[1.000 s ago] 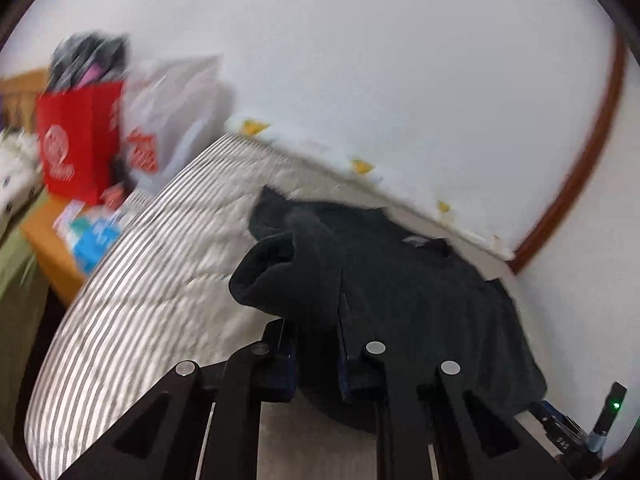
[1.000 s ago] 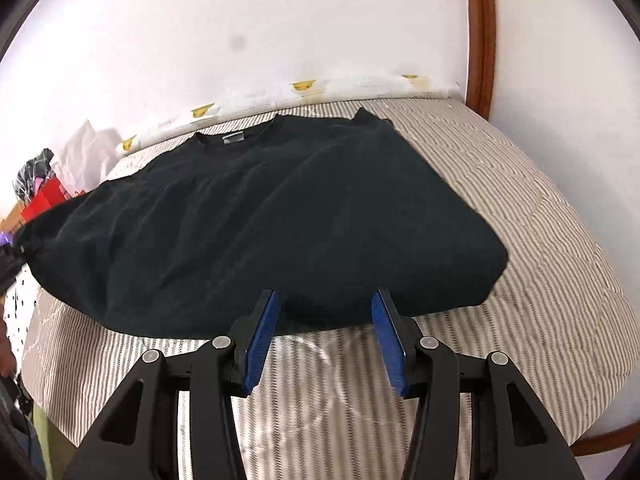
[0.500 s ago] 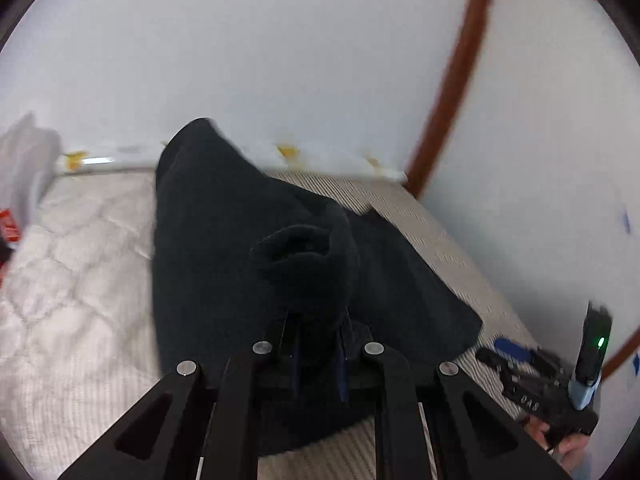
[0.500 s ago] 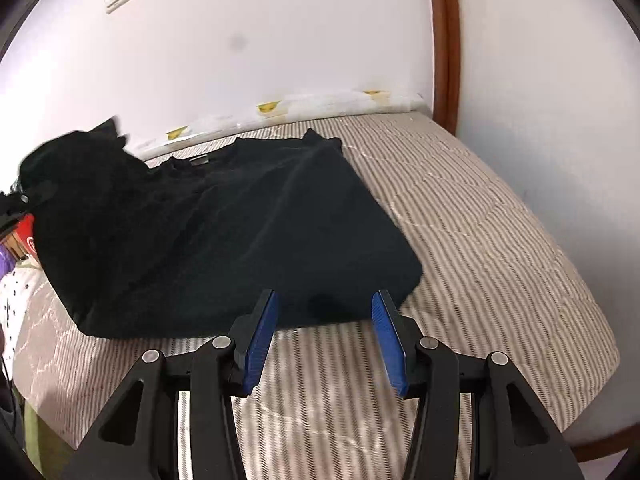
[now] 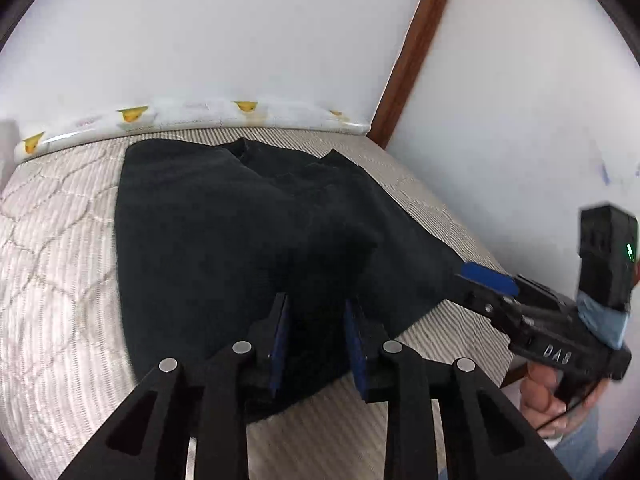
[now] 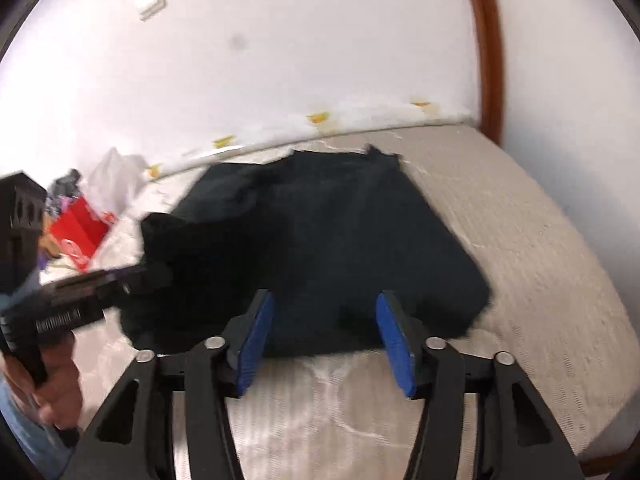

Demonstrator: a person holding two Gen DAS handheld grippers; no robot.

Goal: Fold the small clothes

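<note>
A black T-shirt (image 5: 248, 232) lies on the striped mattress (image 5: 52, 280), its left part folded over the middle. It also shows in the right wrist view (image 6: 340, 240). My left gripper (image 5: 316, 312) sits at the shirt's near edge with its jaws partly apart and dark cloth between them; I cannot tell whether the pads still pinch it. My right gripper (image 6: 324, 336) is open and empty, just in front of the shirt's near hem. It appears at the right of the left wrist view (image 5: 486, 280).
White walls stand behind and to the right of the bed, with a brown door frame (image 5: 408, 52) in the corner. A white bumper with yellow ducks (image 5: 192, 116) lines the far edge. A red bag (image 6: 80, 232) and white bags sit left of the bed.
My left gripper has carried the shirt's left side over to the right and lowered it onto the rest of the shirt. Its jaws have spread apart. The right gripper stays open near the hem.
</note>
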